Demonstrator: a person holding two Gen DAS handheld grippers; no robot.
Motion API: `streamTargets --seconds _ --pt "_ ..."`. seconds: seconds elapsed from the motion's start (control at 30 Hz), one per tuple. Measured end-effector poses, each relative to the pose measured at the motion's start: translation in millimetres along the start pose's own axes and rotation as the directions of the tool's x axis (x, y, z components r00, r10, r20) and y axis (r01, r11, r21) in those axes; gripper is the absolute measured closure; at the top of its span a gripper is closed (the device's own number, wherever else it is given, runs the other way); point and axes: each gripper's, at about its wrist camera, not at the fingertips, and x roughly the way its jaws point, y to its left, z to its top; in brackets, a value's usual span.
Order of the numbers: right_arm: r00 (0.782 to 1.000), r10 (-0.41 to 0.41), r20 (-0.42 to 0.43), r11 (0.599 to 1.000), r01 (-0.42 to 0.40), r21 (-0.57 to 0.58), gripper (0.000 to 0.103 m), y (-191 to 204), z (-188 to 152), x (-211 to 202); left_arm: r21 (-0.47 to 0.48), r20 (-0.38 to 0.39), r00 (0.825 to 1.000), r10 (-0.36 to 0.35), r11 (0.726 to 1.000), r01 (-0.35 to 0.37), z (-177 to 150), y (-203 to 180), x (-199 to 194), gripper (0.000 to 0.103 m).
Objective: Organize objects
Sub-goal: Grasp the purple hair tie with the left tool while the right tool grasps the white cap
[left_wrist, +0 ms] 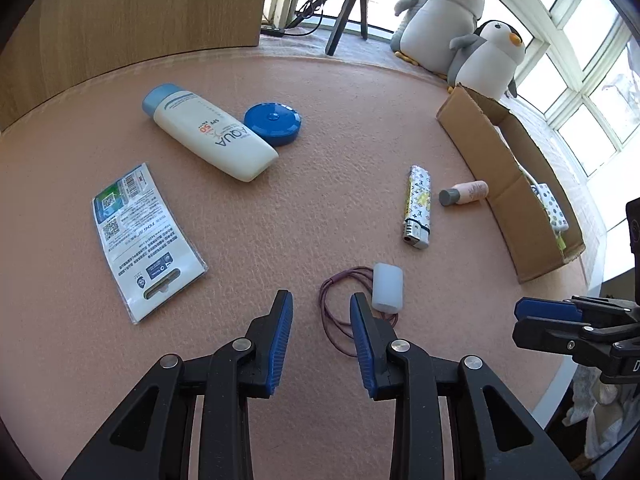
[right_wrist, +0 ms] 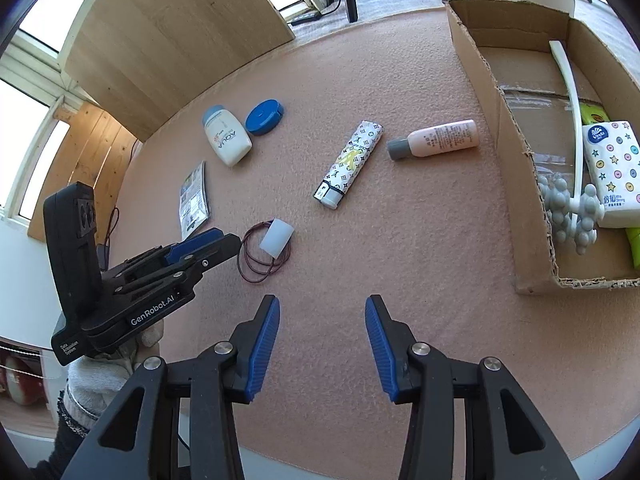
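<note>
Both grippers are held over the pink table mat (left_wrist: 320,220), and nothing is held in either. On the left gripper (left_wrist: 320,300) the jaws are open partway; they sit just above a thin purple hair tie loop (left_wrist: 332,316) with a small white cap (left_wrist: 387,287) lying on it. On the right gripper (right_wrist: 322,308) the jaws are spread wide over bare mat.

Waiting on the mat are the patterned lighter (right_wrist: 349,163), the pink bottle (right_wrist: 438,139), the sunscreen tube (left_wrist: 212,138), the round blue case (left_wrist: 273,123) and a flat printed packet (left_wrist: 142,240). The cardboard box (left_wrist: 476,128) stands to the right.

A slip could happen here — the loop is thin and flat, so it may be missed by the pads, or the cap may be knocked off and sent rolling.

Only in the right wrist view is the inside of the box shown — a tissue pack (right_wrist: 612,164) and a white massage stick (right_wrist: 570,120) are already in it. A gloved hand (right_wrist: 96,376) is seen there too. Only in the left view are two plush penguins (left_wrist: 486,60) seen behind the box.
</note>
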Motion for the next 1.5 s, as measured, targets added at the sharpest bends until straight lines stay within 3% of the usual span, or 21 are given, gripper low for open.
streamTargets --seconds 0.23,0.57,0.77,1.03,1.5 --pt "1.0 -0.011 -0.029 1.0 0.011 0.012 0.062 15 19 28 0.095 -0.022 0.998 0.056 0.994 -0.054 1 -12 19 0.071" --pt "0.995 -0.053 -0.081 0.998 0.054 0.019 0.062 34 41 71 0.099 -0.007 0.998 0.068 0.993 -0.067 -2 -5 18 0.085" --pt "0.991 -0.101 -0.084 0.994 0.098 -0.037 0.062 49 45 81 0.096 0.0 0.998 0.063 0.993 -0.062 -2 -3 18 0.087" --pt "0.985 -0.159 -0.072 0.983 0.151 -0.108 0.07 50 44 82 0.081 0.001 0.999 0.043 0.996 -0.043 -2 2 17 0.089" --pt "0.99 -0.131 -0.051 0.991 0.13 -0.022 0.07 5 40 53 0.068 -0.01 0.998 0.06 0.996 -0.06 -2 7 13 0.092"
